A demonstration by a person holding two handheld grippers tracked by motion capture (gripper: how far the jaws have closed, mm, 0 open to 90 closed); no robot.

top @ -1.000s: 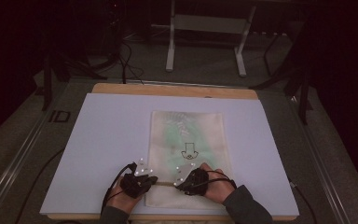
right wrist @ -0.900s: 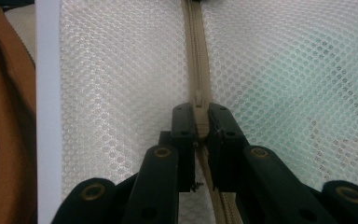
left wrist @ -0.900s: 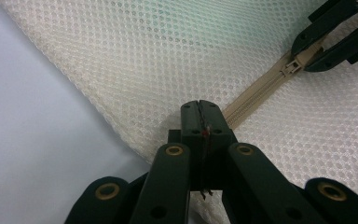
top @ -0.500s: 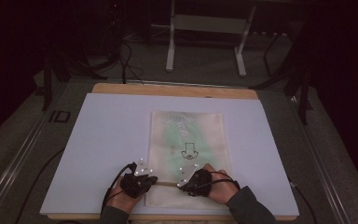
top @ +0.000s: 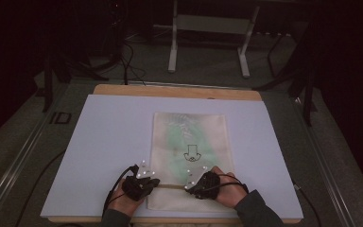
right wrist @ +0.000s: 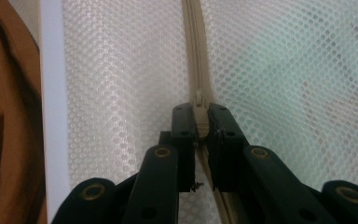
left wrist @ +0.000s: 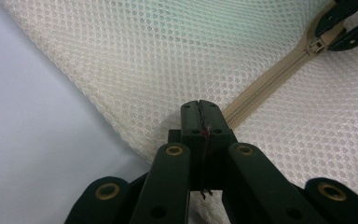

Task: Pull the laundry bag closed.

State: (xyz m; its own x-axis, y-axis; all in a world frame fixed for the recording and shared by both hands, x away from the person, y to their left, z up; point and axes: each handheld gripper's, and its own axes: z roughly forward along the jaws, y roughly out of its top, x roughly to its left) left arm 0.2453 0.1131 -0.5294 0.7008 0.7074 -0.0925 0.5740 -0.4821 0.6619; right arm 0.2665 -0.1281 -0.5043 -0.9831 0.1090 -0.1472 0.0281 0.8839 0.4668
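A cream mesh bag lies flat on the white board, with green contents and a dark drawing showing through. A beige zipper runs across its near end. My left gripper is at the zipper's left end, and its jaws are shut on the bag's mesh edge where the zipper ends. My right gripper sits further right on the zipper; its jaws are shut on the zipper pull. In the left gripper view the right gripper's jaws hold the slider at the upper right.
The board lies on a wooden table whose front edge is just behind my hands. The board's near edge runs close beside the bag. Metal stand legs and cables stand on the floor beyond the table.
The right gripper has slid a little to the right along the zipper. The left gripper has stayed where it was.
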